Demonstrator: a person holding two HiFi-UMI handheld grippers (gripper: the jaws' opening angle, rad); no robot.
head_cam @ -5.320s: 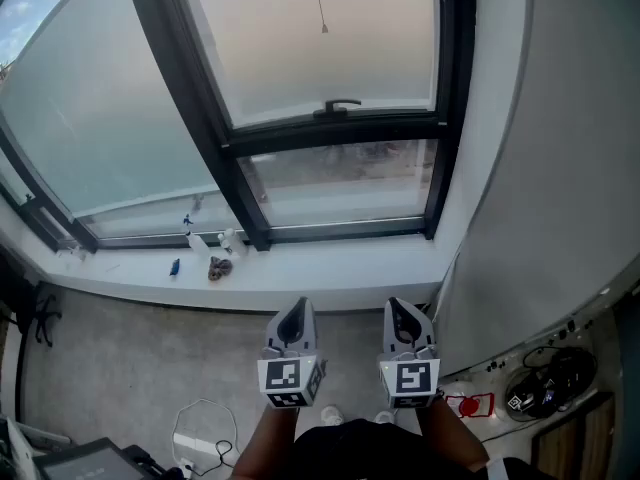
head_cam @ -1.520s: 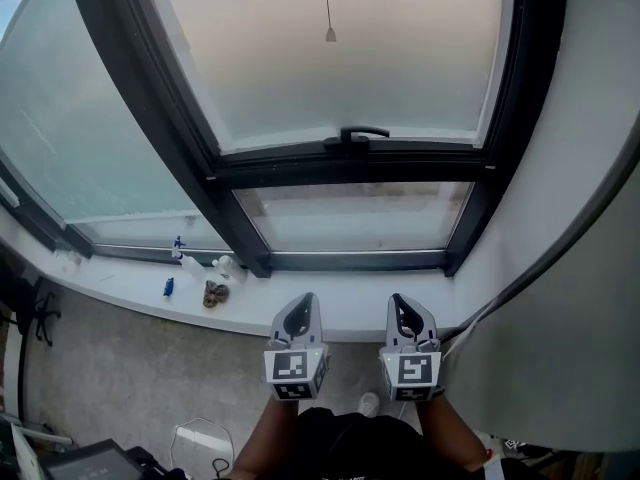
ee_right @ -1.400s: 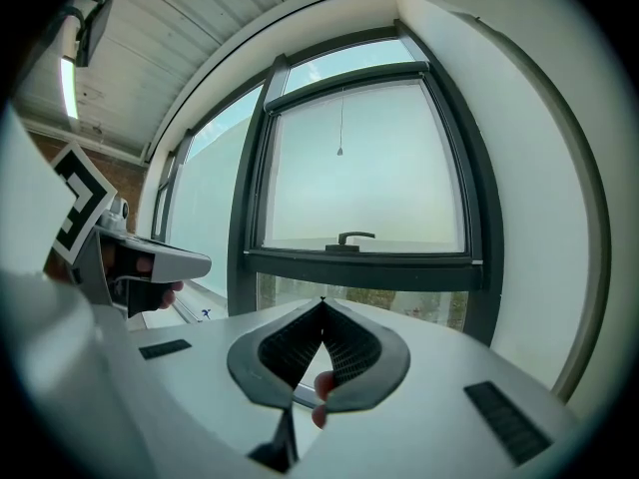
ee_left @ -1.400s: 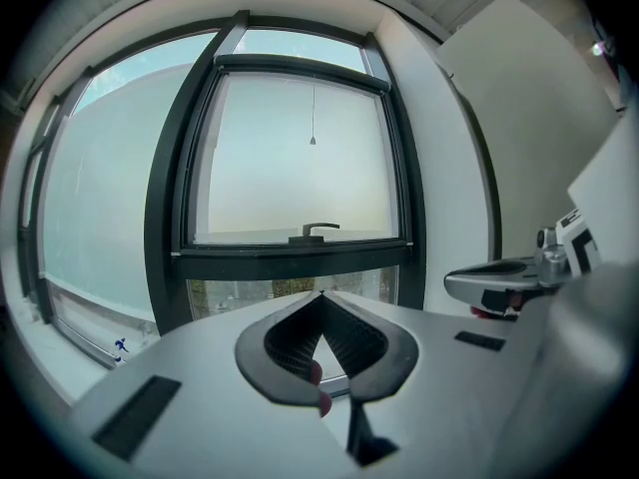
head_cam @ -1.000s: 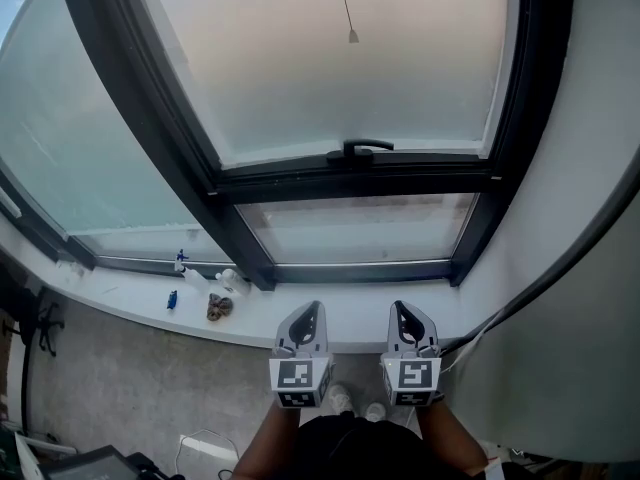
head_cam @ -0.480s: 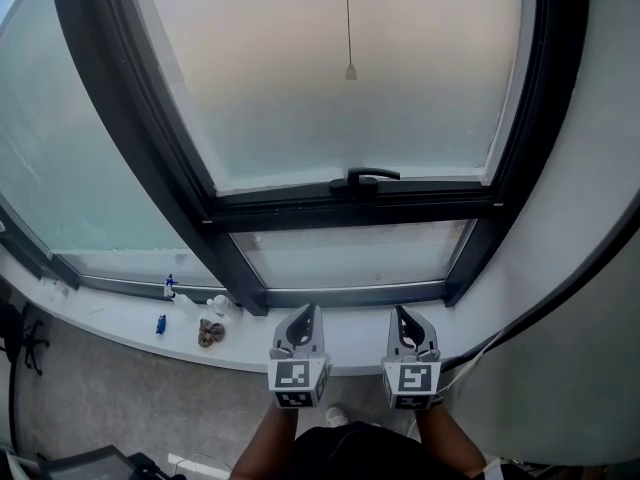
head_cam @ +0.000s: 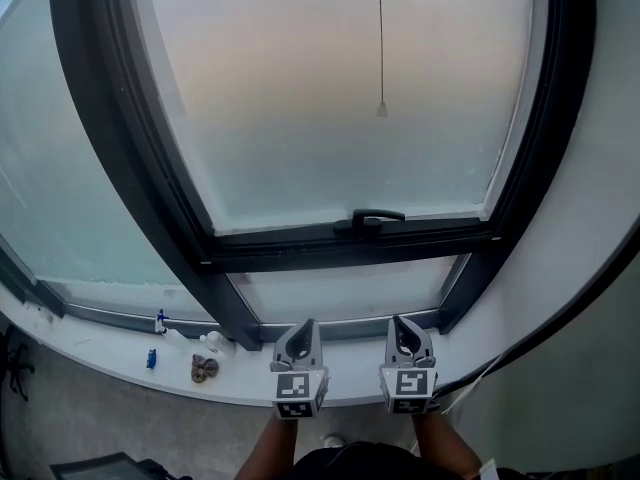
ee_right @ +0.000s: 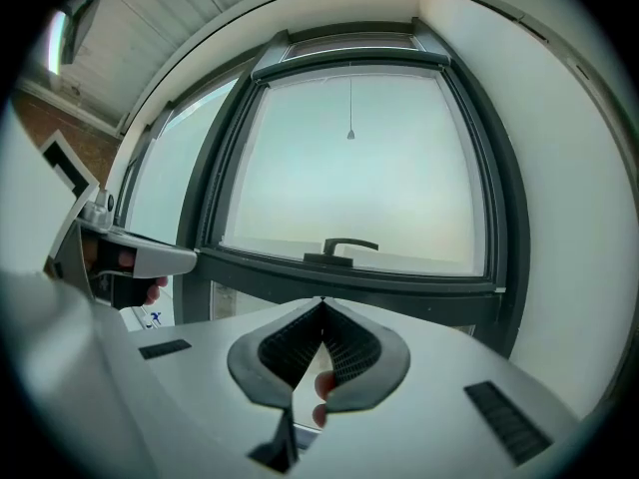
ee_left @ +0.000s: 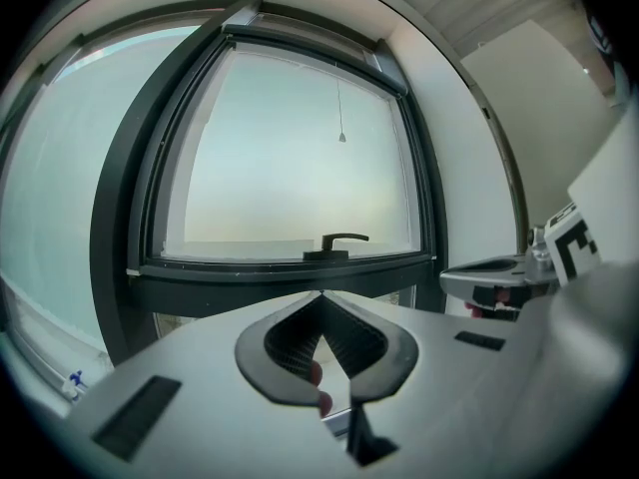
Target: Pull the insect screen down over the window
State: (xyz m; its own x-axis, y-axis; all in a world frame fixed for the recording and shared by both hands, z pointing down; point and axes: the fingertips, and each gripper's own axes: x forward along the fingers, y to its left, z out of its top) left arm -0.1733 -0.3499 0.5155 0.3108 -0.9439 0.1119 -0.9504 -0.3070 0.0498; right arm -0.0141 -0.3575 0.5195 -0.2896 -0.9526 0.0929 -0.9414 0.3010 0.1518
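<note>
A dark-framed window (head_cam: 350,243) with frosted glass fills the view ahead. A thin pull cord with a small grey end piece (head_cam: 381,109) hangs in front of the upper pane; that cord end (ee_left: 341,138) (ee_right: 350,135) shows in both gripper views too. A black window handle (head_cam: 370,218) sits on the crossbar. My left gripper (head_cam: 303,330) and right gripper (head_cam: 402,326) are held side by side low in front of the sill, both shut and empty, well below the cord. The screen itself is not in view.
A white sill (head_cam: 120,353) runs below the window with a few small items on it, among them a small bottle (head_cam: 159,320) and a brownish lump (head_cam: 204,369). A white wall (head_cam: 590,218) stands at the right. A second fixed pane (head_cam: 60,168) lies to the left.
The view has tilted up and closed in on the window: the cord end and the handle sit lower in the picture now. Both grippers stay side by side, shut, nearer the sill.
</note>
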